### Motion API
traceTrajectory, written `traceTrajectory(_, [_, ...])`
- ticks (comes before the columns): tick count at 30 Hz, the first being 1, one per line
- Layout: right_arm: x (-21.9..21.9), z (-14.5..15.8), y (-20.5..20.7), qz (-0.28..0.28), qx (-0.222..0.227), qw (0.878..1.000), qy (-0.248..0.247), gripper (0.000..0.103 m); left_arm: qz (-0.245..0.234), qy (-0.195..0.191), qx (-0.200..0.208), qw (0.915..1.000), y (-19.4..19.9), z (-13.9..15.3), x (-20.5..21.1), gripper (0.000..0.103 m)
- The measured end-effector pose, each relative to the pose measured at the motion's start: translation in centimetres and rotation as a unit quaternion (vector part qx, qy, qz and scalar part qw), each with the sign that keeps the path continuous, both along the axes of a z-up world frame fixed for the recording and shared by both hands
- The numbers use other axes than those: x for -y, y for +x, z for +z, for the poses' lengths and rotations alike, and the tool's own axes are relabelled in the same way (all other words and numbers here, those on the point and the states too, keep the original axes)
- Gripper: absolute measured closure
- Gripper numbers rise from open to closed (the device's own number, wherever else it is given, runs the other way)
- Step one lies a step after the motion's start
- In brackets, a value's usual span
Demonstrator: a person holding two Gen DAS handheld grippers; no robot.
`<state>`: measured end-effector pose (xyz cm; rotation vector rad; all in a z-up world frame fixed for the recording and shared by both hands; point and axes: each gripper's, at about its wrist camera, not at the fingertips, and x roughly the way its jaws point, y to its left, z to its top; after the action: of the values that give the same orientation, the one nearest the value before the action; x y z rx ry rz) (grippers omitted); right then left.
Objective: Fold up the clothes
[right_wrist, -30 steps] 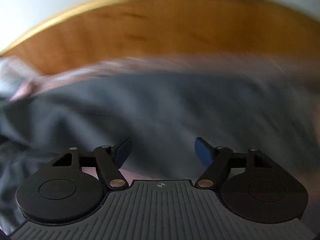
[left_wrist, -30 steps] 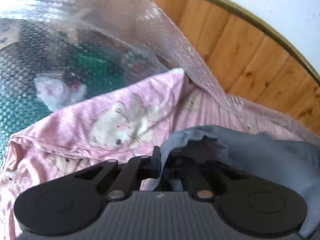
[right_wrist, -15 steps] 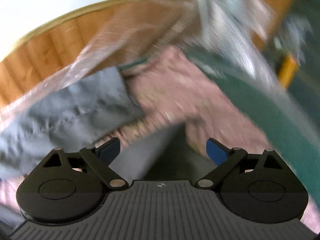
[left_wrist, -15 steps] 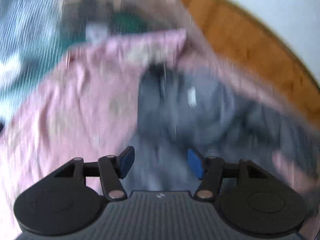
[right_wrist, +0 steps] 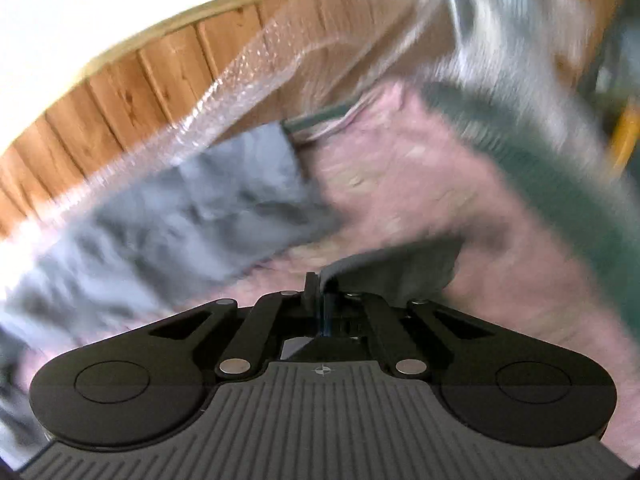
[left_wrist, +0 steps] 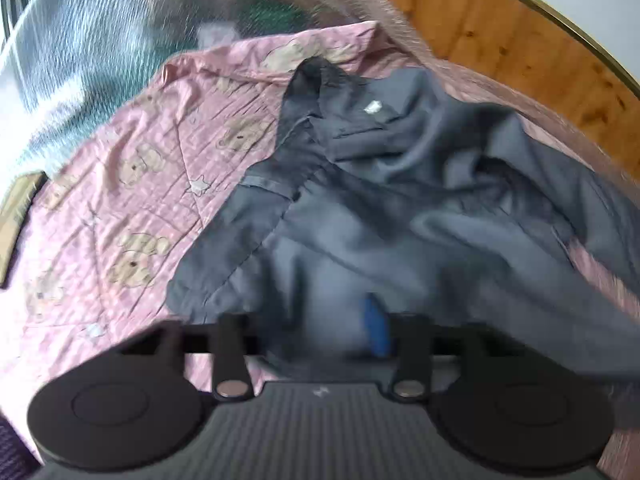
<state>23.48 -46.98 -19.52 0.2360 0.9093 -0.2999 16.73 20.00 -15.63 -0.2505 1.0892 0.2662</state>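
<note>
Shirt (left_wrist: 400,200), dark grey with a collar and a small white label, lies crumpled on our pink bear-print blanket (left_wrist: 120,184), collar end toward the far side, lower part bunched up against our left gripper (left_wrist: 316,332). Left gripper jaws stand apart, one blue pad showing, grey cloth lying between and over the fingers; motion blur there, so we cannot tell whether any fabric is actually caught. Right gripper (right_wrist: 320,300) has its jaws closed tight on a grey fold of the shirt (right_wrist: 384,272), which rises just above the fingertips. In the right wrist view more of the shirt spreads out to the left over the blanket (right_wrist: 420,184), heavily blurred. Bubble wrap (left_wrist: 100,52) covers the area past the blanket edge, green surface under it. Wooden panelling (left_wrist: 500,32) with a brass-coloured trim runs behind, white wall above. Bubble wrap (right_wrist: 260,64) also curls up in front of the panelling (right_wrist: 120,96) on the right view.
</note>
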Motion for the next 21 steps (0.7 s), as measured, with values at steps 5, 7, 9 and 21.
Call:
traceTrajectory(5, [0.4, -2.1, -3.0, 0.029, -0.070, 0.997, -0.030, 0.063, -0.054, 0.035, -0.021, 0.9977, -3.3, 2.1, 5.5, 0.042])
traceTrajectory(7, [-0.1, 0.5, -7.1, 0.005, 0.013, 0.999, -0.037, 0.025, -0.073, 0.050, -0.021, 0.9958, -4.3, 3.5, 8.1, 0.037])
traceTrajectory(9, [-1.8, 1.4, -10.4, 0.032, 0.032, 0.998, -0.039, 0.001, -0.094, 0.066, -0.018, 0.9932, -4.9, 4.5, 10.7, 0.035])
traceTrajectory(21, [-11.7, 7.6, -25.5, 0.174, 0.074, 0.977, -0.101, 0.002, -0.281, 0.079, 0.053, 0.9551, -11.6, 6.5, 23.2, 0.026])
